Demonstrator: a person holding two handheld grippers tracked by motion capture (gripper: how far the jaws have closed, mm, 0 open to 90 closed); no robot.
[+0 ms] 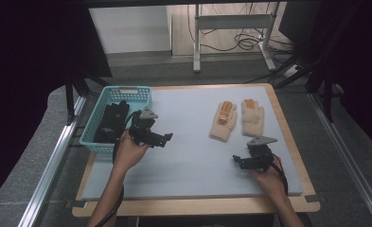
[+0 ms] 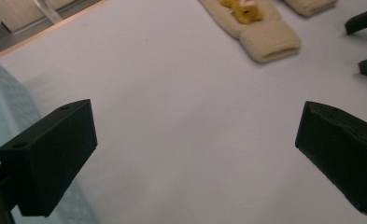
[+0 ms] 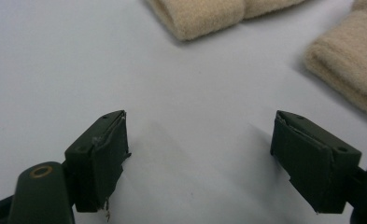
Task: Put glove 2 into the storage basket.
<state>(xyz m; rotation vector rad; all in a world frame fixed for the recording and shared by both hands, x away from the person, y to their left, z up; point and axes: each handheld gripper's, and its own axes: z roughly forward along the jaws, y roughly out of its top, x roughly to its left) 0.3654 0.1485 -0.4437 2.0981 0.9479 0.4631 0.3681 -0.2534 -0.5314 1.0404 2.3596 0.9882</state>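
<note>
Two cream knitted gloves lie side by side on the far right part of the pale surface (image 1: 188,156), their long axes running roughly away from the person, cuffs toward the near edge and fingers pointing away. The left glove (image 1: 223,121) carries an orange patch on its back; the right glove (image 1: 252,117) sits just beside it with orange at the fingertips. The right hand-held gripper (image 1: 237,161) is the nearer one: it rests empty on the surface just short of the cuffs, its jaws spread wide, and in its own view the two cuffs lie straight ahead. The left hand-held gripper (image 1: 166,138) hovers beside the basket with its jaws also wide and nothing between them, well apart from the gloves, which lie ahead and to its right. The turquoise basket (image 1: 141,89) stands at the far left corner and holds dark gloves (image 1: 111,121). A reach forward by the right hand looks the shorter way to a cuff.
</note>
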